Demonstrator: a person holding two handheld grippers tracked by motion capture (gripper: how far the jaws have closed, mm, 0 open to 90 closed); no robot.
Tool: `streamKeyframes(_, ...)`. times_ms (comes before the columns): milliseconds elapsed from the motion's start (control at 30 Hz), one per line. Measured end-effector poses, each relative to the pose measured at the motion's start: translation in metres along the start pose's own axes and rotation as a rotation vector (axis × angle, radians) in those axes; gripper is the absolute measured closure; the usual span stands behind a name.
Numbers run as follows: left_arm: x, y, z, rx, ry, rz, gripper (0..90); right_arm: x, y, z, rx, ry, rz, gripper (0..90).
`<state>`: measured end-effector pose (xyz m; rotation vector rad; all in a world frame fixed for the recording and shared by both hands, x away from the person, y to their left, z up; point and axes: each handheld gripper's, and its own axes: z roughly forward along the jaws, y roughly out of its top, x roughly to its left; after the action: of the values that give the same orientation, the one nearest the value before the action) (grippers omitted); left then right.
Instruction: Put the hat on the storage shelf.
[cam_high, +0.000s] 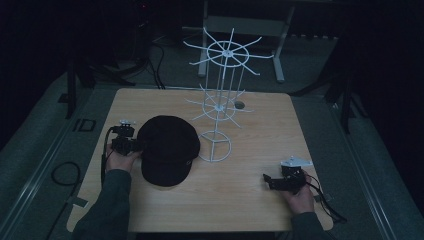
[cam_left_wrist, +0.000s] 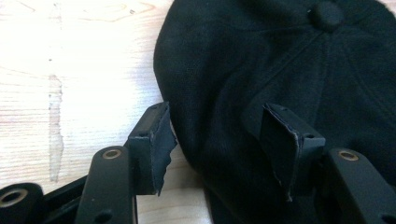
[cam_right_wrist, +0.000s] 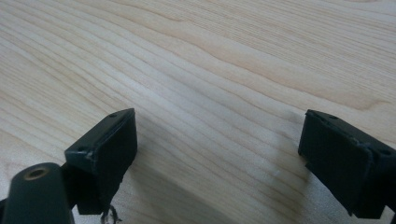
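Observation:
A black cap (cam_high: 167, 150) lies flat on the wooden table (cam_high: 250, 210), left of centre. My left gripper (cam_high: 131, 145) is at the cap's left edge. In the left gripper view the jaws of my left gripper (cam_left_wrist: 217, 121) stand wide apart, with the rim of the cap (cam_left_wrist: 261, 56) lying between them. One pad is over the dark fabric and the other is at the edge, above bare wood (cam_left_wrist: 70, 70). The pads do not squeeze the cloth. My right gripper (cam_high: 272, 182) rests low at the front right, open, with only bare table (cam_right_wrist: 210, 56) between its jaws (cam_right_wrist: 219, 154).
A white wire display rack (cam_high: 220, 100) with two spoked tiers stands on a ring base just right of the cap. A small round hole (cam_high: 239, 105) is in the tabletop behind it. Cables trail off both grippers towards the table's front edge.

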<state>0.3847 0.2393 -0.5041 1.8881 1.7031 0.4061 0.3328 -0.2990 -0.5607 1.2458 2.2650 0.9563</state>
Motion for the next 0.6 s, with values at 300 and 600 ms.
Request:
streamKeyframes(300, 0.002, 0.004, 0.028, 0.068, -0.015, -0.040, 43.7, 0.000, 0.000, 0.000, 0.000, 0.000, -0.001, 11.5)
streamKeyframes(600, 0.003, 0.008, 0.040, 0.125, -0.045, -0.085, 48.0, 0.000, 0.000, 0.000, -0.002, 0.000, -0.002, 11.5)
